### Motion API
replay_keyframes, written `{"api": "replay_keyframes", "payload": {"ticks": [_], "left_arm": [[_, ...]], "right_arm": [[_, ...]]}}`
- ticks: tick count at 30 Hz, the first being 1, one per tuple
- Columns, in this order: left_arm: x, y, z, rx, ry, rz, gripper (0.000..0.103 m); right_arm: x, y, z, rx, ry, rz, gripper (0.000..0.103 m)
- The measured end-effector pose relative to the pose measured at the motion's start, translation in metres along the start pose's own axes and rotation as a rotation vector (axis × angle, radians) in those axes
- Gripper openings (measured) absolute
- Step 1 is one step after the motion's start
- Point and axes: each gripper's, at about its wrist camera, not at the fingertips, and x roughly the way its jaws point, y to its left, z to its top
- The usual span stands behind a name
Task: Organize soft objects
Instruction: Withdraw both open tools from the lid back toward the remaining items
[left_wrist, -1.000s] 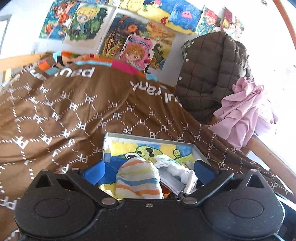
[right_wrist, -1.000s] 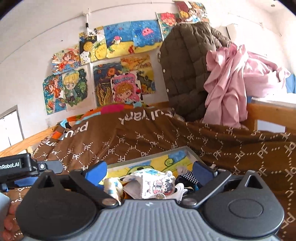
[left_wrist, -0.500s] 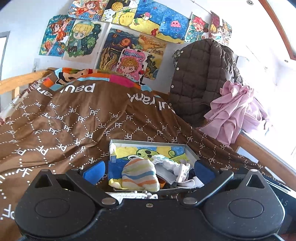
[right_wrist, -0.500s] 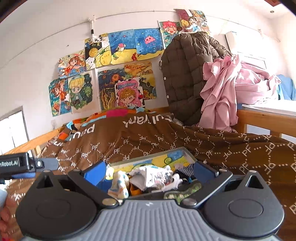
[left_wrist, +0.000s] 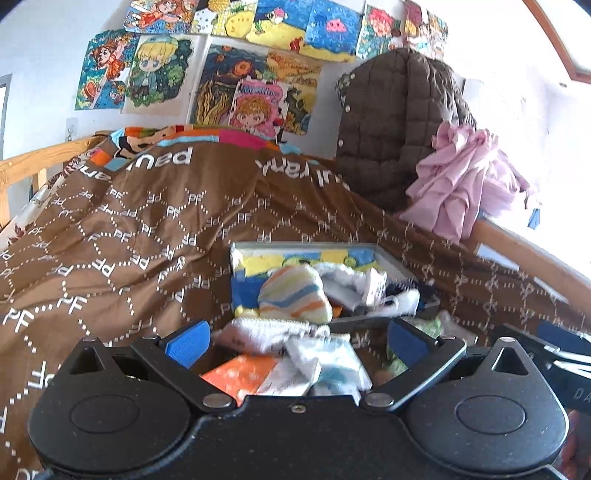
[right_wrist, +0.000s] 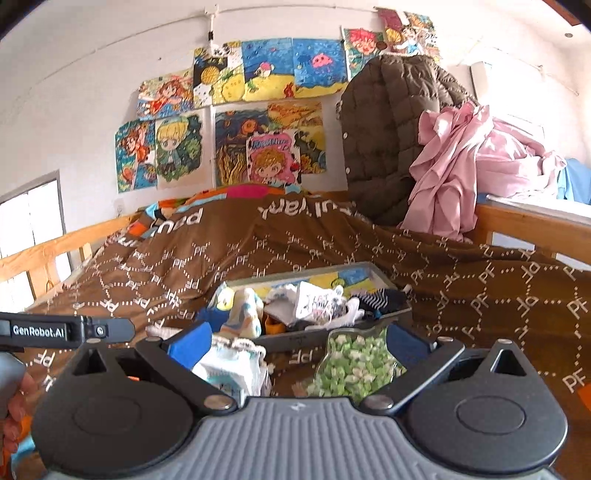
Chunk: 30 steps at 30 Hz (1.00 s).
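Far left, a wooden bed rail (right_wrist: 55, 247), then the brown blanket (left_wrist: 122, 236) rolling across the bed. Left gripper (left_wrist: 295, 341) spread wide, nothing pinched, hovering low over a loose heap of small clothes (left_wrist: 295, 354) lying between its fingers: white knit, a pale blue piece, an orange patch underneath. Blurred here, so hard to say whether those are socks or scraps. Just beyond, the tray (left_wrist: 391, 258) sitting on the blanket, a striped sock (left_wrist: 291, 295) bundled at its near left, more white and dark pieces crammed to the right. Right gripper (right_wrist: 295, 341) also gaping, empty, with a white bundle (right_wrist: 232, 363) near its left finger and a green-and-white piece (right_wrist: 351, 360) by its right one, both on the blanket short of the tray. Further right, a brown padded jacket (right_wrist: 391, 140) and pink cloth (right_wrist: 465, 166) draped over the rail. Risks from here: closing on the heap and snagging two pieces at once, or pinching blanket along with cloth and dragging the tray; tray already full, so a careless drop likely spilling over its low wall.
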Motion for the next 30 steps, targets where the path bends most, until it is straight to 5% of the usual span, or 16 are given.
{"api": "replay_keyframes", "payload": {"ticks": [15, 30], "left_arm": [[0.02, 0.014, -0.046, 0.081, 0.101, 0.051, 0.102], [0.033, 0.026, -0.055, 0.094, 0.125, 0.095, 0.102]], "right_arm": [[0.03, 0.01, -0.026, -0.029, 0.169, 0.028, 0.103], [0.043, 0.02, -0.037, -0.065, 0.229, 0.061, 0.103]]}}
